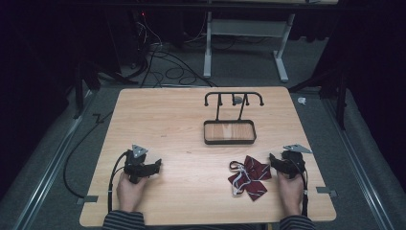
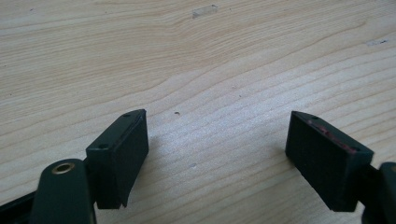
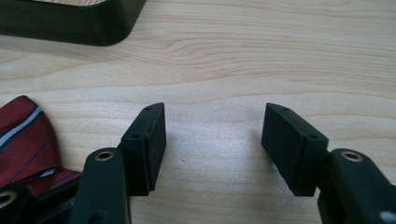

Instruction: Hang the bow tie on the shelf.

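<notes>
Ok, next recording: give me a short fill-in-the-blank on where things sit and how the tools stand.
1. The dark red striped bow tie lies just beside the ____ tool.
2. Both that tool and the left tool have their jaws ____, with nothing between them.
3. The black tray under the hook rack stands ____ from the bow tie.

Missing words: right; open; apart

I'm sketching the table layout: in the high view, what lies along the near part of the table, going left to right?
left gripper → bare wood of the table → dark red striped bow tie → right gripper.
</notes>
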Demonstrator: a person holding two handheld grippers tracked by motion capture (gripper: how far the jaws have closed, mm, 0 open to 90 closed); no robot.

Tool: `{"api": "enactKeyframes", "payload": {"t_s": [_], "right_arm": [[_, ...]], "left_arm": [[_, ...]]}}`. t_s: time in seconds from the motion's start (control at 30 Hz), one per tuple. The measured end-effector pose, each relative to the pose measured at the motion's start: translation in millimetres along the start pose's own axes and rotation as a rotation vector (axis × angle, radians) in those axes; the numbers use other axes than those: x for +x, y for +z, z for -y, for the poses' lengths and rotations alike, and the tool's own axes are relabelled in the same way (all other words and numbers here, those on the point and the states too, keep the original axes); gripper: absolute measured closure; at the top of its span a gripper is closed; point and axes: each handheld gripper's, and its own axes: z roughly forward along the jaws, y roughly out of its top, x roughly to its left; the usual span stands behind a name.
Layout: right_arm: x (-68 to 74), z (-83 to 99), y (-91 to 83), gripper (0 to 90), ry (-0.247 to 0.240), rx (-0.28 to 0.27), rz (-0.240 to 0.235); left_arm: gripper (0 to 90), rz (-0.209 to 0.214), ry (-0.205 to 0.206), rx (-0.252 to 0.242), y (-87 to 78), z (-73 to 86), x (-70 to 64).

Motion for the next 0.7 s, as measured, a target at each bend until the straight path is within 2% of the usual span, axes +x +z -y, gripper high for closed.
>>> {"api": "enactKeyframes", "payload": {"t_s": [0.7], "right_arm": [[1.6, 0.7, -0.4, 41.9, -0.006, -0.004, -0.006]], "left_arm": [[21.6, 0.001, -0.002, -0.002, 0.0, 0.1, -0.2]]}}
